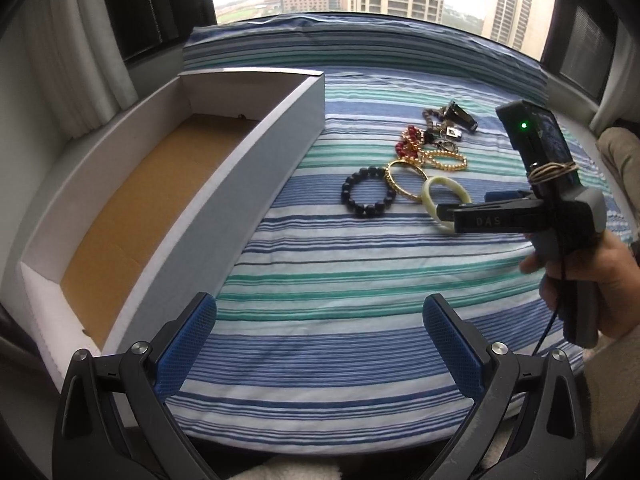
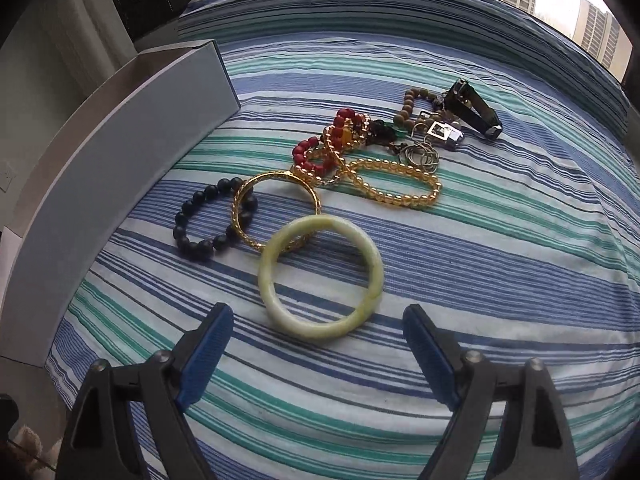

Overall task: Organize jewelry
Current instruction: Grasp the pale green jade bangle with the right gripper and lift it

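Between right fingers: right gripper wide open, empty; bangle just ahead.
Left gripper: spread wide, empty, above striped cloth.
Bangle: pale green, flat, overlapping gold bangle.

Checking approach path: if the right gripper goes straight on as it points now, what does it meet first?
Probably the pale green bangle: it lies flat on the striped bedspread just ahead of the open right gripper, roughly centred between the fingers. Nothing lies between them. Height above the cloth is unclear.
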`<move>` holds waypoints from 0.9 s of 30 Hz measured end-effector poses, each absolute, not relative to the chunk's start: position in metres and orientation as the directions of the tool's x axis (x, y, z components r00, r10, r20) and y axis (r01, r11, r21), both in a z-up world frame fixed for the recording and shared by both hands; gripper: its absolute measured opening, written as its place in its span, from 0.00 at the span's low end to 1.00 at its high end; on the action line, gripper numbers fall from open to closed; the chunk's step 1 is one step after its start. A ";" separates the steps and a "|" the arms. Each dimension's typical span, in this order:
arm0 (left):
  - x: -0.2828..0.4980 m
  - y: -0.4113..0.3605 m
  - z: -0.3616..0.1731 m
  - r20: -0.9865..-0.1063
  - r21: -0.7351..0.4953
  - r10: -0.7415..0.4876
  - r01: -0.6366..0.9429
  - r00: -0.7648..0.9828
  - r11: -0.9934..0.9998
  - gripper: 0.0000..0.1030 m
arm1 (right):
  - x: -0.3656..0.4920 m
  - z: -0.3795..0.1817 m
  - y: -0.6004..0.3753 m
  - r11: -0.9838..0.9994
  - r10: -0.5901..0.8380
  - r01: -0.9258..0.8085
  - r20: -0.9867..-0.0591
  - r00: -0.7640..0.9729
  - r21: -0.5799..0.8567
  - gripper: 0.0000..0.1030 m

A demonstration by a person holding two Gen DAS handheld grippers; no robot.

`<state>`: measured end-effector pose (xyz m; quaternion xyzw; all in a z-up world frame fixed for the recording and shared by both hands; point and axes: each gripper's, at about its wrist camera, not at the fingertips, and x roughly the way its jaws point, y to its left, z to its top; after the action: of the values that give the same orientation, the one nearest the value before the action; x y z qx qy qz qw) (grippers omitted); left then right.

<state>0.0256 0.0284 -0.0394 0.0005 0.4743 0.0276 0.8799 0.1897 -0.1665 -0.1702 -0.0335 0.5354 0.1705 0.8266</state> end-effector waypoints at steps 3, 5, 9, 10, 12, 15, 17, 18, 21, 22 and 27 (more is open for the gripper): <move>0.028 0.029 -0.040 -0.837 0.024 0.048 -0.050 0.545 0.998 1.00 | 0.206 -0.185 -0.160 0.943 0.209 -0.321 -0.914 0.347 0.094 0.86; 0.029 0.029 -0.041 -0.840 0.022 0.046 -0.051 0.540 0.998 1.00 | 0.213 -0.193 -0.157 0.941 0.204 -0.324 -0.924 0.325 0.094 0.86; 0.032 0.029 -0.045 -0.848 0.018 0.042 -0.050 0.529 0.999 1.00 | 0.219 -0.198 -0.149 0.936 0.173 -0.348 -0.931 0.322 0.054 0.87; 0.033 0.028 -0.045 -0.849 0.019 0.042 -0.049 0.527 0.999 1.00 | 0.220 -0.198 -0.149 0.939 0.168 -0.341 -0.932 0.323 0.051 0.86; 0.034 0.028 -0.046 -0.850 0.022 0.043 -0.047 0.525 0.999 1.00 | 0.221 -0.197 -0.151 0.942 0.174 -0.330 -0.930 0.324 0.061 0.80; 0.037 0.028 -0.050 -0.854 0.026 0.045 -0.044 0.518 0.999 1.00 | 0.222 -0.196 -0.156 0.942 0.188 -0.324 -0.931 0.314 0.081 0.80; 0.040 0.027 -0.053 -0.858 0.027 0.043 -0.039 0.512 0.999 1.00 | 0.219 -0.194 -0.161 0.941 0.198 -0.324 -0.931 0.306 0.093 0.80; 0.042 0.027 -0.055 -0.862 0.026 0.039 -0.033 0.506 0.999 1.00 | 0.215 -0.192 -0.164 0.941 0.199 -0.324 -0.931 0.305 0.095 0.80; 0.051 0.023 -0.063 -0.874 0.013 0.014 -0.005 0.486 1.000 1.00 | 0.200 -0.182 -0.177 0.942 0.213 -0.316 -0.925 0.315 0.109 0.80; 0.056 0.021 -0.065 -0.876 0.014 0.009 0.005 0.481 1.000 1.00 | 0.193 -0.179 -0.182 0.943 0.217 -0.314 -0.924 0.316 0.114 0.80; 0.095 0.002 -0.072 -0.872 0.026 -0.036 0.120 0.489 0.992 1.00 | 0.154 -0.168 -0.211 0.949 0.194 -0.302 -0.921 0.338 0.089 0.80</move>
<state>0.0949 0.0019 -0.0716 0.0416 0.5037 -0.0454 0.8617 0.1538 -0.2110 -0.1683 -0.0487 0.5551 0.1518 0.8164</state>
